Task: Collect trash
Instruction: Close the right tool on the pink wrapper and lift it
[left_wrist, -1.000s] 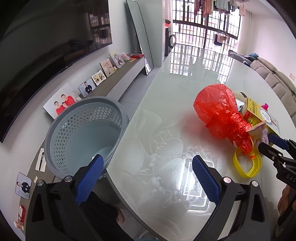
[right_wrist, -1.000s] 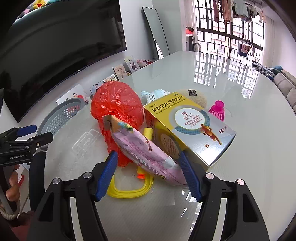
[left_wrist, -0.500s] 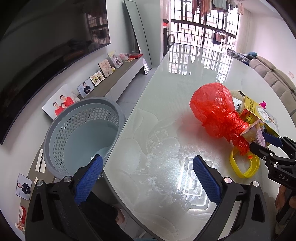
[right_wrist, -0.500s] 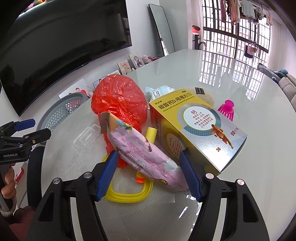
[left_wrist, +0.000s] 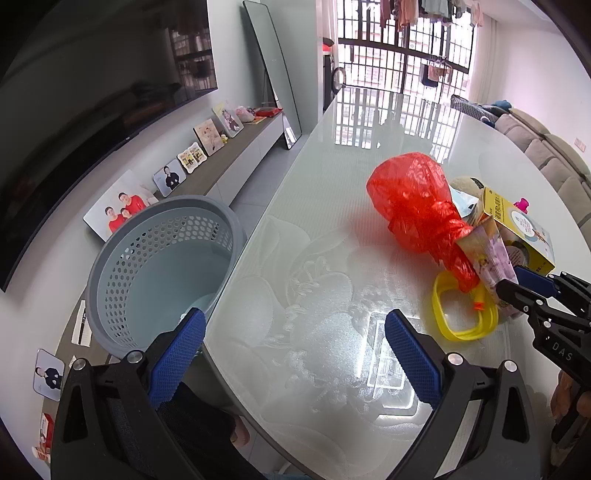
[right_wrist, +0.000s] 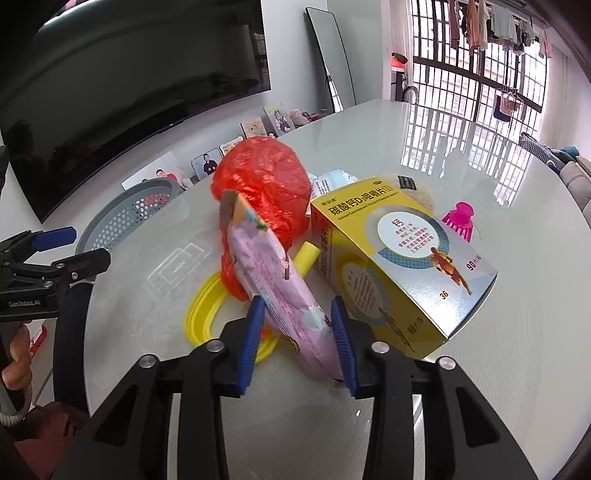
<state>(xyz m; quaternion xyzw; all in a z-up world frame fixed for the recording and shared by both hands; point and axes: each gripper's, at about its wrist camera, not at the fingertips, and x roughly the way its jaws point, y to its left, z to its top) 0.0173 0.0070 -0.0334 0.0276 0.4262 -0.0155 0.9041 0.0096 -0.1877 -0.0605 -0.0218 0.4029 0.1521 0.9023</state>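
A pile of trash lies on the glass table (left_wrist: 314, 229): a red plastic bag (left_wrist: 417, 206), a yellow box (right_wrist: 399, 258), a yellow ring-shaped toy (left_wrist: 461, 314) and a pink snack packet (right_wrist: 280, 288). My right gripper (right_wrist: 299, 332) is shut on the lower end of the pink packet; it also shows in the left wrist view (left_wrist: 517, 288). My left gripper (left_wrist: 291, 354) is open and empty over the table's near edge, next to a grey perforated basket (left_wrist: 162, 258) that stands beside the table.
A pink bottle cap (right_wrist: 458, 221) and a beige round item (right_wrist: 417, 192) lie behind the box. A low shelf with photo frames (left_wrist: 184, 166) and a dark TV run along the left wall. A sofa (left_wrist: 554, 166) stands far right.
My right gripper has moved forward and its jaws have shut on the pink packet. My left gripper has stayed open and barely moved.
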